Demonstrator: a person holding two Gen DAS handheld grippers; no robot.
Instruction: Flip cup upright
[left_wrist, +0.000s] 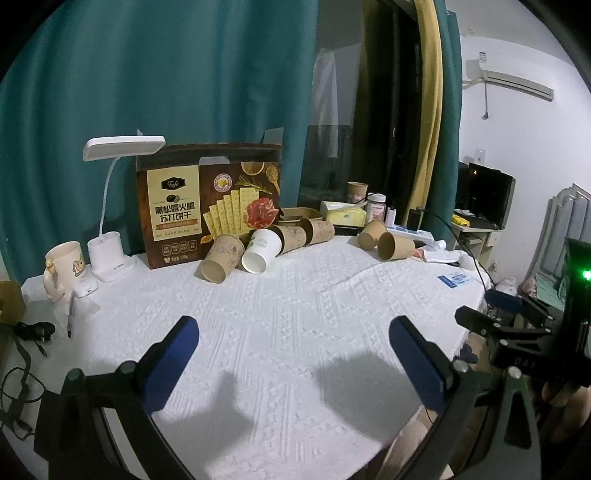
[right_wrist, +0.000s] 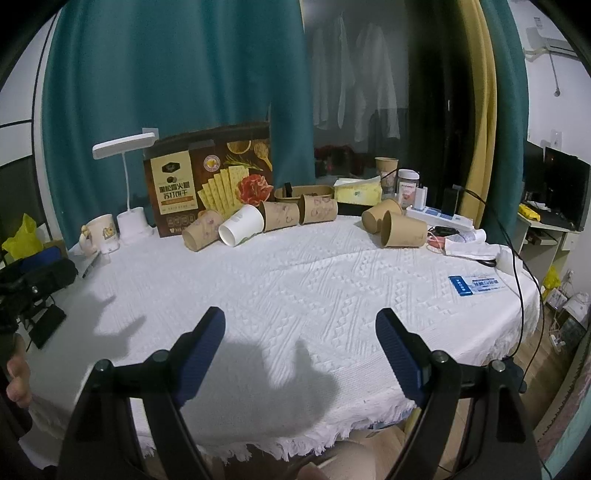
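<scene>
- Left gripper (left_wrist: 293, 356): blue-padded jaws spread wide, holding nothing, poised over the near part of the white textured tablecloth (left_wrist: 295, 317).
- Right gripper (right_wrist: 300, 354): jaws likewise wide apart and empty, above the near edge of the same cloth.
- Landmark: the brown cracker box (right_wrist: 210, 177) standing upright at the back of the table.
- Task items: a row of paper cups lies tipped over in front of the box. The white paper cup (right_wrist: 242, 224) rests on its side just right of the box's lower corner, mouth facing the grippers, flanked by brown printed paper cups (right_wrist: 201, 234). Two plain brown paper cups (right_wrist: 402, 229) lie farther right of the box.
- Recommended approach: advance one gripper toward a chosen cup, aligning the pads across the wall near mid-body.
- Close gently; paper walls likely crush under force.
- Rotate until the mouth faces upward, then set the base flat, clear of neighbouring cups.
</scene>
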